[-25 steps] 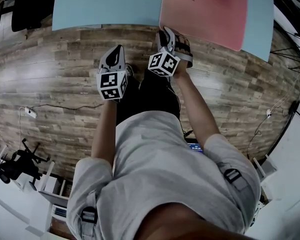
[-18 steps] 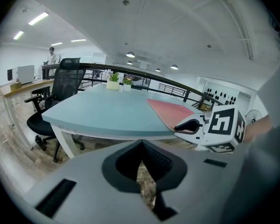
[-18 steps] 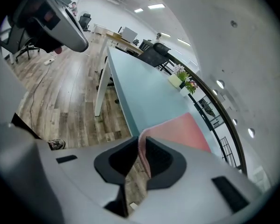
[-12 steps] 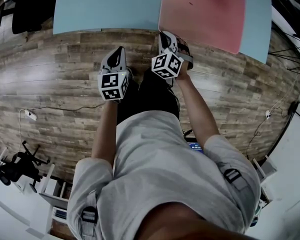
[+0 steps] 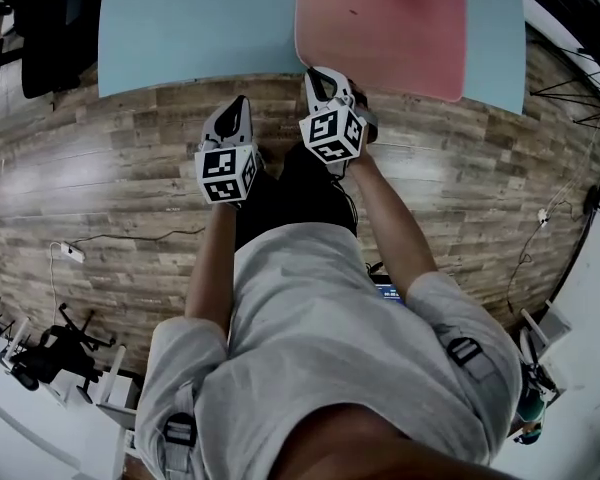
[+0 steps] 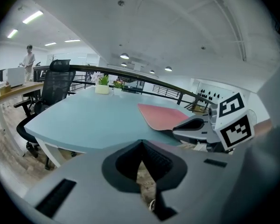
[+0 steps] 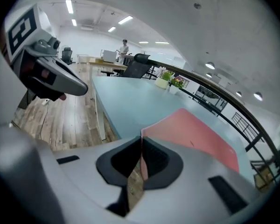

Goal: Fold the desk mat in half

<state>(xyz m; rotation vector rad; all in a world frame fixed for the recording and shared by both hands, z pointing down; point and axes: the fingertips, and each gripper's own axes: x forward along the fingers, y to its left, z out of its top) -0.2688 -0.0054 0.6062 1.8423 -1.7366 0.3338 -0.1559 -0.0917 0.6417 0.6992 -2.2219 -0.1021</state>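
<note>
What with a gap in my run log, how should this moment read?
left gripper: shut, empty | right gripper: shut on mat corner | fold: not done

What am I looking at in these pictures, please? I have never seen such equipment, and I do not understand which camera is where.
There is no robot here. A person in a grey shirt holds a two-jaw gripper in each hand. The head view looks down from the person's head. The other two views come from a camera on each gripper, looking along its jaws. A pink desk mat lies on a light blue table. The right gripper has its jaws shut on the mat's near corner. The left gripper has its jaws together with nothing between them, above the wooden floor.
</note>
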